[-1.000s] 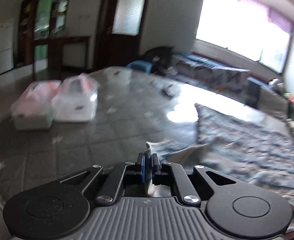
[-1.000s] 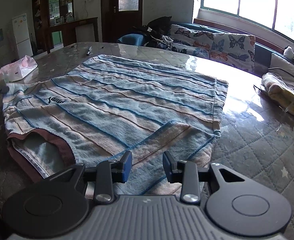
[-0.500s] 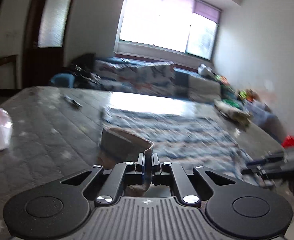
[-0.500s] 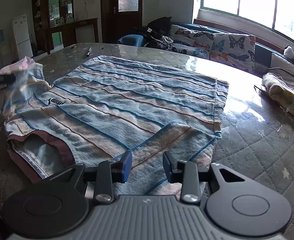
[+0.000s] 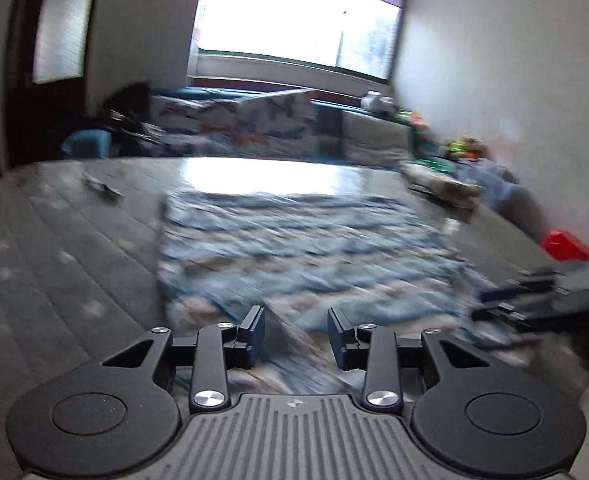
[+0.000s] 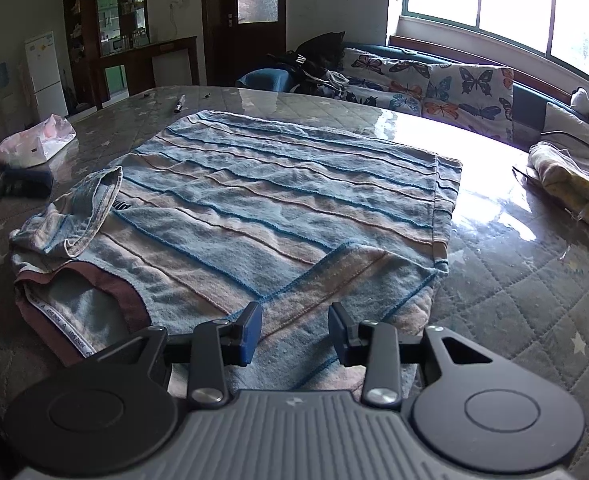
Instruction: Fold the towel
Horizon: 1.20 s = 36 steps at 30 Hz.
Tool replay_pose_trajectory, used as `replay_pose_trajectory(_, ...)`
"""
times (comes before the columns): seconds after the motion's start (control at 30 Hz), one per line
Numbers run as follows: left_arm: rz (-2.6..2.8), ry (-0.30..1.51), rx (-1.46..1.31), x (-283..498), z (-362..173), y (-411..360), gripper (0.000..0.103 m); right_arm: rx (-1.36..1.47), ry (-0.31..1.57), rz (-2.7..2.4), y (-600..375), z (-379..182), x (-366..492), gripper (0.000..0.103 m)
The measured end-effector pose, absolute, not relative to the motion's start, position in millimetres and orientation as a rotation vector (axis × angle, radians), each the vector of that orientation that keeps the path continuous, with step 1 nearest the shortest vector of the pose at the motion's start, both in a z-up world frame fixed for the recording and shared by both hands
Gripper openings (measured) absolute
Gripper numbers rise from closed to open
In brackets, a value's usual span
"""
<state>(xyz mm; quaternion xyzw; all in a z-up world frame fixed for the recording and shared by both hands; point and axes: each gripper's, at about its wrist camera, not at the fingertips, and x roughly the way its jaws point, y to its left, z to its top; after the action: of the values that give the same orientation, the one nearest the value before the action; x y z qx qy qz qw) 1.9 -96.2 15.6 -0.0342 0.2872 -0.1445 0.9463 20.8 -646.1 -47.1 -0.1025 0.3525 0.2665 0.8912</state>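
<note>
The striped towel (image 6: 278, 208) lies spread across the table (image 6: 534, 280), its near edge beneath both claws. The left gripper (image 5: 296, 330) and right gripper (image 6: 295, 330) gape, empty.

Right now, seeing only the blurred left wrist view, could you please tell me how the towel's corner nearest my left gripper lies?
Observer: The right wrist view shows the corner of the towel curled over in a loose loop, not flat.
Operator: Is the other gripper holding anything?
Observer: No, the right gripper hovers over the towel's near edge, jaws open, nothing between them.
Operator: Any other untidy spot?
Observer: The near left edge is turned back, showing a brown hem.
</note>
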Motion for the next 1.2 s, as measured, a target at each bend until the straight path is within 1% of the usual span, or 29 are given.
replay_pose_trajectory(0.13,-0.126,0.659,-0.100,40,4,-75,0.035,-0.206,0.736,0.551,-646,-49,22,0.037)
replay_pose_trajectory(0.2,-0.081,0.694,-0.099,54,-5,-68,0.038,-0.205,0.736,0.549,-646,-50,22,0.037)
replay_pose_trajectory(0.37,-0.090,0.768,-0.108,71,-20,-63,0.038,-0.199,0.736,0.547,-649,-49,18,0.037)
replay_pose_trajectory(0.43,-0.096,0.780,-0.121,71,-24,-63,0.039,-0.195,0.737,0.546,-650,-50,17,0.040)
replay_pose_trajectory(0.47,-0.101,0.782,-0.125,71,-25,-63,0.039,-0.193,0.737,0.546,-651,-51,16,0.044)
replay_pose_trajectory(0.57,-0.113,0.781,-0.125,70,-24,-62,0.037,-0.184,0.739,0.547,-652,-53,17,0.047)
replay_pose_trajectory(0.6,-0.119,0.779,-0.129,70,-24,-61,0.027,-0.181,0.740,0.548,-652,-54,17,0.050)
replay_pose_trajectory(0.63,-0.126,0.776,-0.133,71,-24,-62,0.020,-0.179,0.739,0.549,-652,-54,17,0.054)
replay_pose_trajectory(0.7,-0.136,0.765,-0.136,71,-24,-63,0.011,-0.180,0.737,0.549,-651,-55,17,0.056)
replay_pose_trajectory(0.77,-0.115,0.727,-0.095,67,-22,-68,0.008,-0.180,0.735,0.549,-651,-56,16,0.059)
replay_pose_trajectory(0.9,-0.069,0.676,-0.012,62,-23,-76,0.007,-0.205,0.734,0.549,-650,-58,12,0.063)
replay_pose_trajectory(1.07,-0.060,0.677,0.028,64,-31,-78,0.007,-0.217,0.734,0.545,-658,-60,7,0.067)
replay_pose_trajectory(1.1,-0.062,0.679,0.036,64,-31,-79,0.012,-0.217,0.734,0.543,-659,-59,7,0.067)
replay_pose_trajectory(1.2,-0.061,0.670,0.050,59,-24,-78,0.015,-0.225,0.738,0.536,-657,-56,6,0.067)
